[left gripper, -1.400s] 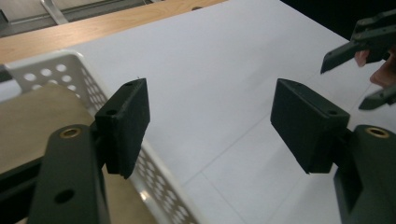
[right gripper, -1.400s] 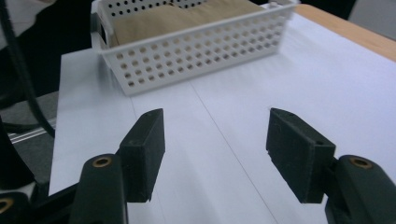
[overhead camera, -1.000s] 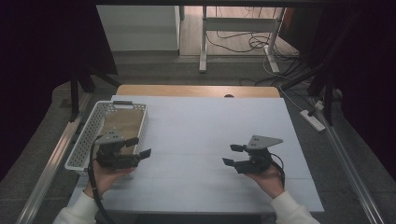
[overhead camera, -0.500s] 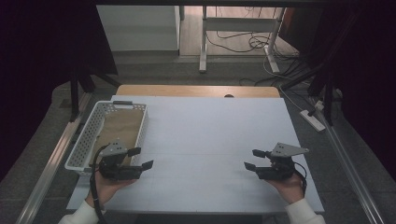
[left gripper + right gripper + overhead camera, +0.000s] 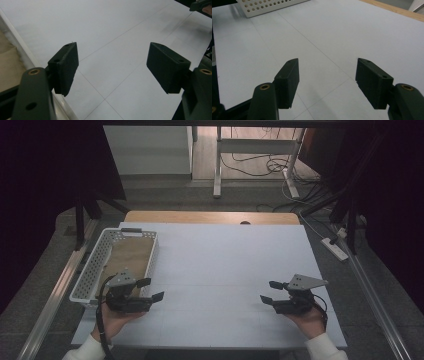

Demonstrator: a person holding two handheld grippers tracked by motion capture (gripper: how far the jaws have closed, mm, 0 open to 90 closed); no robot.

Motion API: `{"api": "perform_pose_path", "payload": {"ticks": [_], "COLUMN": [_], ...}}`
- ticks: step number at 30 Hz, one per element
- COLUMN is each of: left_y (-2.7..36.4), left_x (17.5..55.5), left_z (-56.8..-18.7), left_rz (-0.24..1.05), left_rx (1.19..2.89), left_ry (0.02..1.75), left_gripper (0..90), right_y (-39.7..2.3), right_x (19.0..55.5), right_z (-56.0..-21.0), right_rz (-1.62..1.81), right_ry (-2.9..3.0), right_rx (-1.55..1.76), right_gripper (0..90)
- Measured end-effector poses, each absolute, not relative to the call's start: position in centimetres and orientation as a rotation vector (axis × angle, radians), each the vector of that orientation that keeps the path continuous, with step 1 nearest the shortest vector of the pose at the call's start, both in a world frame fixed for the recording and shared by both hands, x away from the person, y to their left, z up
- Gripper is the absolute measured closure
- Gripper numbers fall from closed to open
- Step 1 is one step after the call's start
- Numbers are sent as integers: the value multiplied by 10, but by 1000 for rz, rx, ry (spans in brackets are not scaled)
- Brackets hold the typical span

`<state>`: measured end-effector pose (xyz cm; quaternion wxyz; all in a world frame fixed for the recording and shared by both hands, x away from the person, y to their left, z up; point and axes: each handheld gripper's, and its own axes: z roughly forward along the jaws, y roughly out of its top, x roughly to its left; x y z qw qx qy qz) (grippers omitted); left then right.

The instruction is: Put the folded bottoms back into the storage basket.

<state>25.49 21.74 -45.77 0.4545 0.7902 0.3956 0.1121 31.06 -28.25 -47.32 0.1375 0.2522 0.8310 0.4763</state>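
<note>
My left gripper [image 5: 150, 289] is held low over the white table [image 5: 215, 265] near its front left, just beside the basket's near right corner. Its jaws point right and stand open with nothing between them; in the left gripper view my left gripper [image 5: 112, 66] frames bare white table [image 5: 105, 30]. My right gripper [image 5: 271, 291] hovers near the front right, pointing left, open and holding nothing. Between the jaws of my right gripper [image 5: 327, 80] in its own view lies only the white surface [image 5: 324, 32].
A white perforated basket [image 5: 90, 270] with a brown cloth or paper [image 5: 127, 257] lying inside stands at the table's left edge; its wall [image 5: 269, 5] appears far off in the right gripper view. A wooden edge [image 5: 210, 217] runs along the table's far side. Cables and a power strip [image 5: 336, 249] lie on the floor beyond.
Both hands have drawn back toward the front edge and apart, the right one moving farther right. Both grippers stay open and hold nothing.
</note>
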Motion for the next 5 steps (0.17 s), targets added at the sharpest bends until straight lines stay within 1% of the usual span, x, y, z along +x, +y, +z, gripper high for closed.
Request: {"api": "perform_pose_path", "payload": {"ticks": [5], "left_y": [216], "left_x": [256], "left_z": [-458], "left_rz": [276], "left_rx": [1949], "left_ry": [977], "left_gripper": [258], "right_y": [-283], "right_x": [310], "right_z": [-472], "right_rz": [1396], "right_ry": [2399], "right_rx": [728], "right_gripper": [347]}}
